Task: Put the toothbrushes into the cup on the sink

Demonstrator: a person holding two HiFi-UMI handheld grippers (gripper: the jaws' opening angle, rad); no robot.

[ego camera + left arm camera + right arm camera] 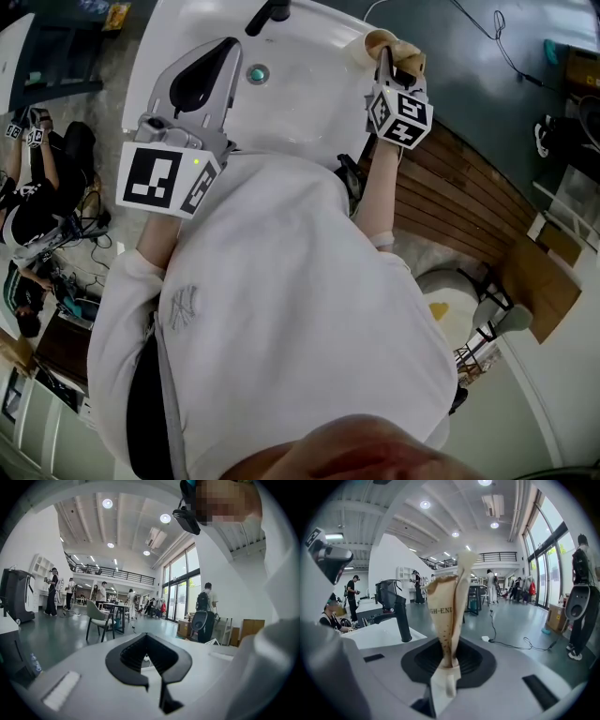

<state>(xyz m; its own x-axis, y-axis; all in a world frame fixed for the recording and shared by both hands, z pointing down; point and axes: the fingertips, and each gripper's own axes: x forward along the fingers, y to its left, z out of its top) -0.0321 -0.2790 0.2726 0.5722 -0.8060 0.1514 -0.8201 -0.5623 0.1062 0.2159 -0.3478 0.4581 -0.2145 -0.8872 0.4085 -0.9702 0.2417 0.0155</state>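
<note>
**A:** What has the right hand-held gripper [447,667] got?

**B:** A beige cup [447,613]. The jaws are clamped on it, squashing it flat, and it stands up out of them. The print across it reads "GH-EN"; the rest I can't make out.

**A:** And around it?

**B:** There's a black tap [396,613] to its left and a white sink [300,103] below and to the left.

**A:** The left hand-held gripper [225,52]?

**B:** It's over the sink's far rim, jaws almost together with only a slit between them, and nothing in it.

**A:** Any other print?

**B:** An "NY" emblem [183,307] on the shirt [281,281].
</note>
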